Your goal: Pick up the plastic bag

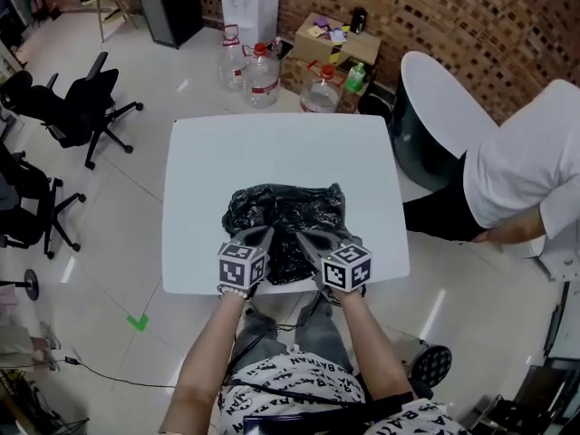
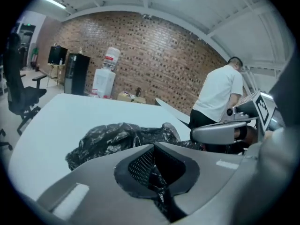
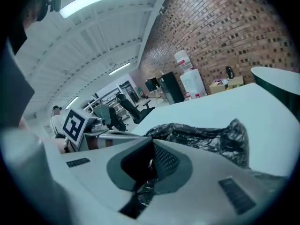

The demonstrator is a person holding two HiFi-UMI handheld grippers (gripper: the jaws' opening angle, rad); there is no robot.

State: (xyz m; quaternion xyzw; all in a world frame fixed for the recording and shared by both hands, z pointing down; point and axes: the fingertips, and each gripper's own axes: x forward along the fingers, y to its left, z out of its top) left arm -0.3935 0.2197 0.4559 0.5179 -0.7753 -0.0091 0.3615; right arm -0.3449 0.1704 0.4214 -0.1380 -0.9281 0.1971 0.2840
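A crumpled black plastic bag lies on the near half of the white table. Both grippers rest on its near edge, side by side. My left gripper is shut, and a fold of the black bag is pinched between its pads. My right gripper is shut too, with a strip of the bag caught in its closed jaws. The rest of the bag spreads out beyond the left jaws, and the bag shows past the right ones as well.
A person in a white shirt bends over at the table's right, beside a dark bin with a white lid. Water bottles and a cardboard box stand behind the table. Office chairs are at the left.
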